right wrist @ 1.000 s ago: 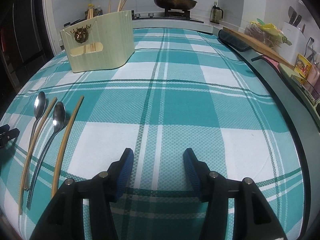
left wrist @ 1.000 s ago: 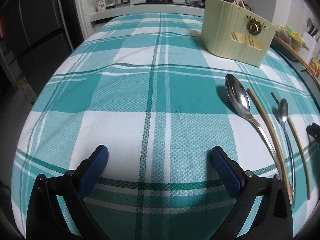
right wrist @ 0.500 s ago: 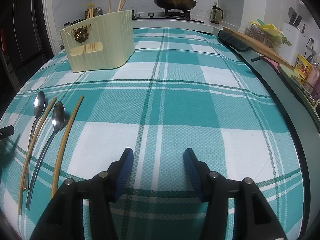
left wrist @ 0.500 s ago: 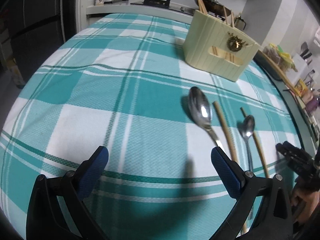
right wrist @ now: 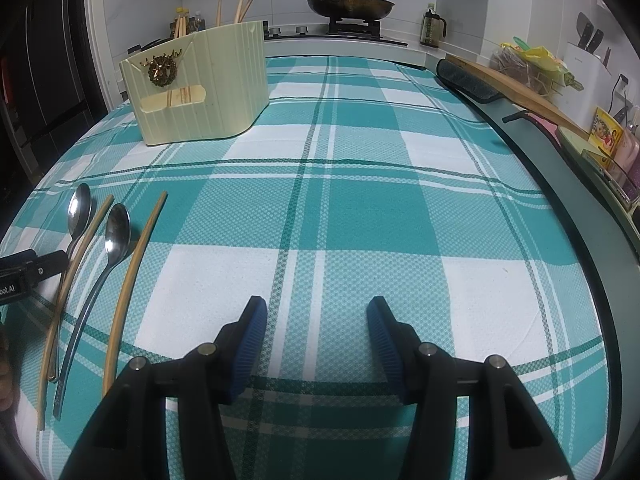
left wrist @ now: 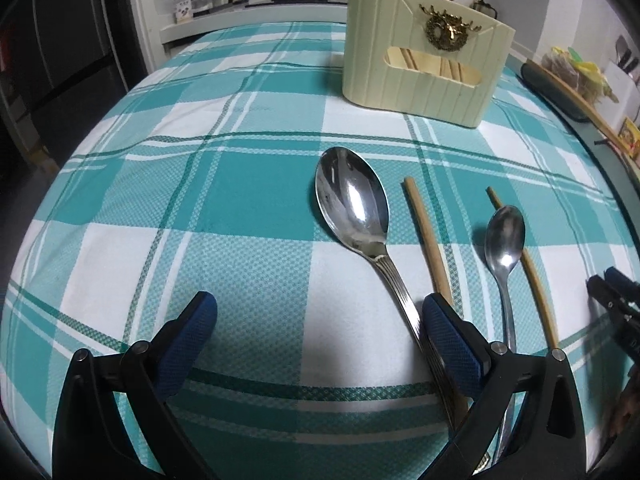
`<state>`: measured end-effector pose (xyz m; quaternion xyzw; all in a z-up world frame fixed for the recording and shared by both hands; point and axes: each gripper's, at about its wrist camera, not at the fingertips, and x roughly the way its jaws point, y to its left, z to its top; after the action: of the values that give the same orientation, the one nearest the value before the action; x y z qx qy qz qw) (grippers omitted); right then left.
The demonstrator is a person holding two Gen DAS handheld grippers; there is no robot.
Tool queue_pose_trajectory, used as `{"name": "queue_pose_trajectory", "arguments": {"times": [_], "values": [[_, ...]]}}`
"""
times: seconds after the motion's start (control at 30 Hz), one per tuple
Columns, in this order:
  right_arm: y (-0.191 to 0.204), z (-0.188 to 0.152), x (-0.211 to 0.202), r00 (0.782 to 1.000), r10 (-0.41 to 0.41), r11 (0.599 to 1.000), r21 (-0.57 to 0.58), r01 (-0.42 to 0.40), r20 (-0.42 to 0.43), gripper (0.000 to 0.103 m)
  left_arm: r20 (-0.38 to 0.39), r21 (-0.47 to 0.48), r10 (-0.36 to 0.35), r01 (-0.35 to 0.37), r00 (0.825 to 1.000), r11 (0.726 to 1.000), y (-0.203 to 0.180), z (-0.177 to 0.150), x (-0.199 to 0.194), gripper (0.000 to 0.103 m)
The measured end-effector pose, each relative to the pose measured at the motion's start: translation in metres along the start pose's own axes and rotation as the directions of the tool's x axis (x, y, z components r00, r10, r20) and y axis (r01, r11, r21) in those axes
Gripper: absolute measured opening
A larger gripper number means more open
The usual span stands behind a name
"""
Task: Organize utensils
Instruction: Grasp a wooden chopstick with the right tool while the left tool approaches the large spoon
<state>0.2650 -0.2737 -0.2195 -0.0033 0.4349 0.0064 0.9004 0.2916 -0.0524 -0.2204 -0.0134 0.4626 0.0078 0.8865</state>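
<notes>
Spoon (left wrist: 352, 204) lying on my table (left wrist: 248, 208) before the holder (left wrist: 424, 76): stiff, slick steel, best pinched at its slim handle. My left gripper (left wrist: 316, 336) gapes wide, empty; my right gripper (right wrist: 316, 340) half-spread, empty.

L gripper (left wrist: 320, 332) slid over toward big spoon (left wrist: 352, 200), handle now by its R finger
</notes>
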Motion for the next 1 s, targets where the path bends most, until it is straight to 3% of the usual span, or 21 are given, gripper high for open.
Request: {"name": "queue_pose_trajectory", "arguments": {"times": [0.6,0.73,0.8,0.93,1.0], "values": [[0.002,-0.001,-0.002,1.000,0.007,1.000,-0.003,-0.007,-0.004,0.054,-0.059,0.145,-0.051,0.059,0.997,0.988,0.008,-0.029,-0.022,0.102],[0.027,-0.007,-0.027,0.993,0.115,0.993,-0.017,-0.115,-0.008,0.054,-0.064,0.160,-0.070,0.079,0.996,0.984,0.009,-0.044,-0.032,0.102],[0.052,-0.010,-0.040,0.984,0.178,0.980,-0.089,-0.178,-0.008,0.054,-0.061,0.162,-0.068,0.077,0.996,0.984,0.008,-0.048,-0.035,0.102],[0.091,-0.014,-0.046,0.978,0.208,0.957,-0.201,-0.211,-0.032,0.054,-0.045,0.150,-0.066,0.072,0.997,0.986,0.008,-0.048,-0.035,0.103],[0.101,-0.017,-0.033,0.975,0.204,0.954,-0.208,-0.217,-0.083,0.046,-0.029,0.143,-0.061,0.064,0.998,0.988,0.008,-0.047,-0.034,0.103]]}}
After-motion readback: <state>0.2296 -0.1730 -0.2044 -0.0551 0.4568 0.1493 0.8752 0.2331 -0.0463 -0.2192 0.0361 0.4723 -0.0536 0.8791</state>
